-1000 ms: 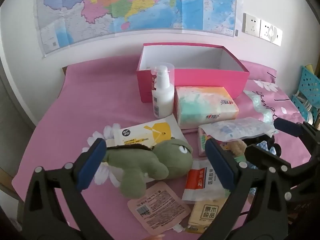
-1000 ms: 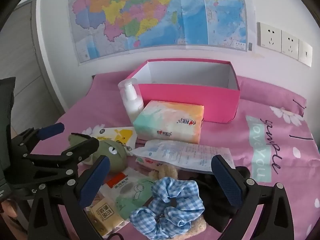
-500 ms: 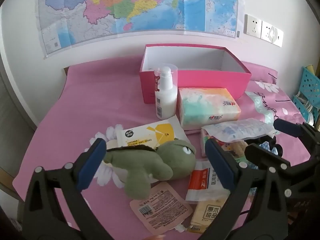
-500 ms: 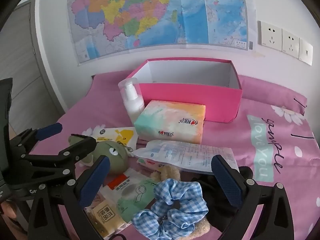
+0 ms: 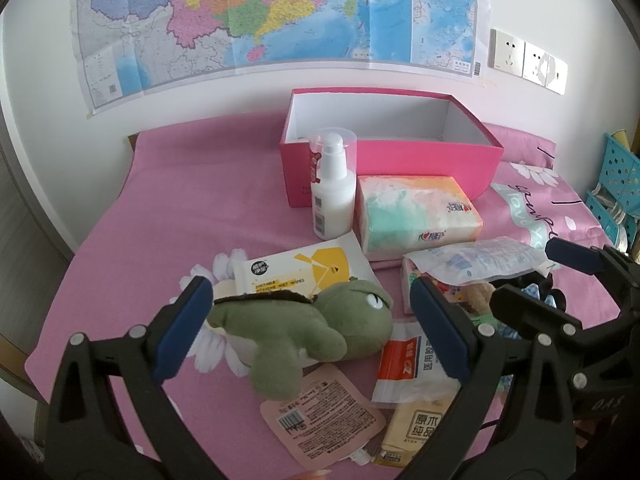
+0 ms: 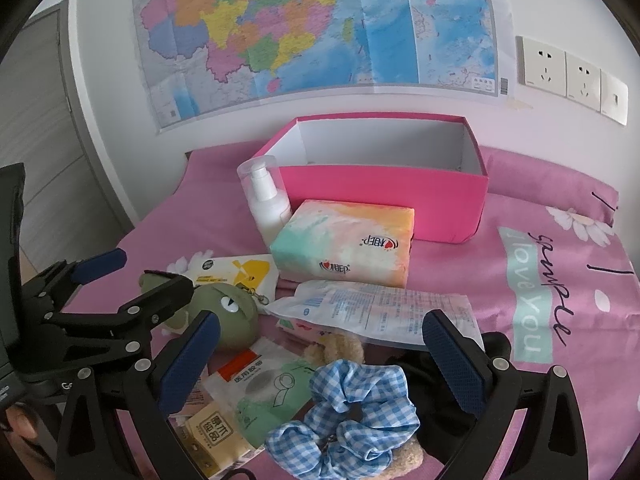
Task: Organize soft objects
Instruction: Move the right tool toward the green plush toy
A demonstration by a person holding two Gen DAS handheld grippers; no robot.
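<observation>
A green plush turtle [image 5: 304, 328] lies on the pink bedsheet between the open fingers of my left gripper [image 5: 310, 332]; it also shows in the right wrist view [image 6: 224, 316]. My right gripper [image 6: 324, 364] is open above a blue checked scrunchie [image 6: 352, 412], with a beige fluffy scrunchie [image 6: 340, 350] and a black soft item [image 6: 444, 396] beside it. An empty pink box [image 5: 390, 148] stands at the back; it also shows in the right wrist view [image 6: 384, 200]. A tissue pack [image 5: 416, 210] lies in front of it.
A white pump bottle [image 5: 332, 196], a wet-wipes pack [image 5: 296, 268], a clear plastic packet [image 6: 376, 312], mask sachets [image 5: 324, 412] and small tissue packs [image 6: 216, 428] lie scattered on the bed. A teal basket [image 5: 616, 188] stands at the right. A wall map hangs behind.
Both grippers have drawn back and up slightly, so the objects sit a little lower and farther in view. Nothing was grasped.
</observation>
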